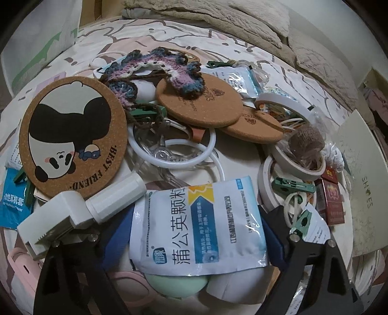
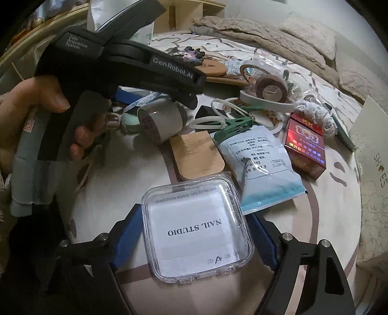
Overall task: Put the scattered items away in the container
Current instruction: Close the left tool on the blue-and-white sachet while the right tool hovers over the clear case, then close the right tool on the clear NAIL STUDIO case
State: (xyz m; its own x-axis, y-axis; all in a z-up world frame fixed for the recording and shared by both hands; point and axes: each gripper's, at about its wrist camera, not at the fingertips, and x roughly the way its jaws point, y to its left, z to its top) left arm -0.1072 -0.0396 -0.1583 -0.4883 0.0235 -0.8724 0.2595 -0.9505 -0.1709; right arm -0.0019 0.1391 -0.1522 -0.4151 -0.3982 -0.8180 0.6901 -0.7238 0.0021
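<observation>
In the left wrist view my left gripper [image 1: 194,230] holds a blue and white medicine sachet [image 1: 198,223] between its blue pads [image 1: 121,225], which touch both of its side edges. The sachet lies over a pale green ball [image 1: 177,283]. In the right wrist view my right gripper [image 2: 196,232] is shut on a clear plastic box [image 2: 196,230] labelled NAIL STUDIO that rests on the bedsheet. A hand [image 2: 36,101] grips the left gripper's black housing [image 2: 135,60] at the upper left. A pale cardboard box printed SHOES [image 2: 373,169] stands at the right edge.
The patterned bedsheet [image 1: 242,167] carries a pile: a panda cork coaster [image 1: 72,135], plain cork coasters [image 1: 198,101], a crochet piece [image 1: 155,70], white rings [image 1: 172,155], tape rolls [image 1: 298,160], green clips [image 1: 293,186] and a red cigarette pack [image 2: 305,150]. A beige blanket [image 1: 242,21] lies behind.
</observation>
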